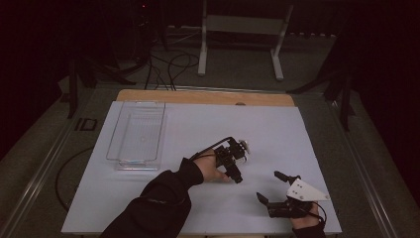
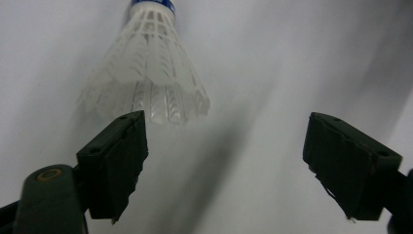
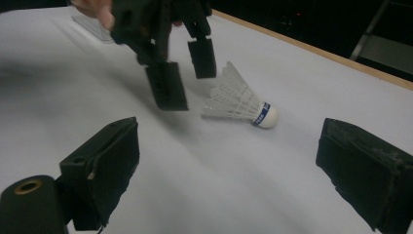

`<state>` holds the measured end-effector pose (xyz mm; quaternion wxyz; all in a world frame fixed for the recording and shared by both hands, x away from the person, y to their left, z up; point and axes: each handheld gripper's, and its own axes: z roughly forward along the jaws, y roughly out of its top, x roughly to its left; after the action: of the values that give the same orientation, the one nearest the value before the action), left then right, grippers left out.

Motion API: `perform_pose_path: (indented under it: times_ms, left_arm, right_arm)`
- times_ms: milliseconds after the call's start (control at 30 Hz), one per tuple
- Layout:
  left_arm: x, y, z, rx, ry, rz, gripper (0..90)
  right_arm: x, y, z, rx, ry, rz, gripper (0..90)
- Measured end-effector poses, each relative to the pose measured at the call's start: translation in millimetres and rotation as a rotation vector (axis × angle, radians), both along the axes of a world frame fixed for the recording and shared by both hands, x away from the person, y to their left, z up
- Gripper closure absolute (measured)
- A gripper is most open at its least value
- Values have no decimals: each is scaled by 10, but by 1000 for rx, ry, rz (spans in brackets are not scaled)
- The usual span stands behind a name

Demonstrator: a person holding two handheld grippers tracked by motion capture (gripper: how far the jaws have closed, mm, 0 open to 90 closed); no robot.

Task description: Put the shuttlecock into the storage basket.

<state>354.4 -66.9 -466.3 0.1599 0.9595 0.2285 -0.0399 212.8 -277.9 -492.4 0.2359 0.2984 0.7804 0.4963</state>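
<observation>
At the far left of the high view, about ten o'clock on the white bench [image 1: 277, 129], we see a clear plastic tray [image 1: 136, 135] with nothing visible in it. Moving right to the centre, our left gripper [image 1: 237, 157] hangs just above a shuttlecock [image 1: 243, 145], which lies on its side on the bench. The fingers [image 2: 117, 161] stand apart and grip nothing; the feather skirt sits ahead of them, off toward the left finger rather than centred in the gap. Further right, at about five o'clock, our right gripper [image 1: 276, 186] rests low with its fingers [image 3: 104, 165] wide apart and nothing between them.

We judge the risk to be this: with the skirt off-centre, one finger could meet it first and roll or push the shuttlecock away, or a firm squeeze could crush the light feathers.

The shuttlecock [image 3: 241, 101] has a white flared skirt, a blue band and a rounded white cork tip.
</observation>
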Motion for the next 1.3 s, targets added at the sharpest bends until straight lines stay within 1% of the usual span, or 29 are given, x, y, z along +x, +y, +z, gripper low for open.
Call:
perform_pose_path:
  times_ms: [67, 100, 167, 233, 267, 300, 367, 433, 467, 533, 567, 600, 633, 667, 700, 733, 767, 800, 833, 867, 900, 933, 967, 1100, 1167, 1233, 1300]
  left_arm:
    - [22, -14, -31, -1, 13, 10, 209]
    - [32, -20, -50, -2, 13, 11, 240]
    - [48, -29, -85, -10, 31, 23, 280]
    - [58, -41, -125, -10, 35, 18, 337]
    - [56, -49, -146, -3, 35, 12, 344]
    - [51, -59, -168, 7, 22, 0, 369]
    - [64, -72, -211, 20, 6, -2, 373]
    - [82, -77, -241, -1, 11, 5, 404]
    - [89, -82, -247, 0, 6, 6, 405]
    - [98, -95, -262, -4, -7, 4, 444]
    - [105, -102, -269, -10, -6, 15, 447]
    - [109, -111, -273, -7, -8, 12, 485]
    - [111, -120, -276, -6, -14, 6, 504]
    - [114, -124, -279, -11, -11, 15, 507]
    - [121, -126, -282, -15, -2, 10, 553]
    - [130, -128, -285, -16, 3, 4, 568]
    - [141, -129, -290, -12, 1, 3, 578]
    - [147, -133, -297, -11, -1, 11, 620]
    - [157, -134, -301, -11, -3, 10, 626]
    - [162, -135, -298, -12, -6, 10, 640]
    - [161, -141, -298, -15, -12, 16, 675]
    - [165, -144, -290, -13, -14, 18, 684]
    - [174, -142, -283, -15, -18, 21, 731]
    - [202, -123, -229, -34, -46, 45, 861]
    - [206, -110, -203, -34, -71, 43, 889]
    - [209, -94, -174, -38, -77, 51, 897]
    - [211, -70, -130, -39, -90, 45, 900]
  right_arm:
    - [0, -3, 2, -2, -3, 0, 87]
    - [0, -3, 3, -2, -4, 0, 87]
    - [0, 1, 2, -3, -5, 1, 87]
    - [-1, 3, 2, -2, -2, 1, 87]
    - [-1, 3, 2, -2, -2, 1, 87]
    - [-1, 2, 2, -3, -1, 0, 87]
    - [-1, 0, 3, -3, -1, 2, 87]
    - [-2, -2, 5, -5, -3, 2, 87]
    - [-2, -2, 5, -5, -4, 3, 87]
    - [-2, 0, 4, -5, 0, 2, 87]
    - [-2, 0, 3, -5, 1, 3, 87]
    - [-1, 1, 3, -5, 2, 5, 87]
    - [0, 3, 2, -7, 2, 4, 88]
    - [1, 4, 1, -8, 2, 4, 88]
    - [0, 4, 1, -7, 3, 4, 88]
    - [-1, 3, 3, -7, 2, 5, 88]
    - [-2, 2, 4, -6, 1, 5, 88]
    - [-1, 0, 4, -6, 2, 6, 88]
    - [0, 0, 3, -6, 3, 6, 88]
    - [0, -1, 3, -7, 3, 5, 88]
    - [0, 1, 3, -7, 3, 5, 88]
    - [-1, 2, 4, -6, 3, 6, 88]
    - [-1, 2, 4, -6, 3, 5, 88]
    - [1, 0, 2, -8, 4, 5, 88]
    - [1, -1, 1, -8, 5, 5, 88]
    - [2, -1, 0, -8, 5, 5, 88]
    - [2, 0, 0, -7, 5, 5, 89]
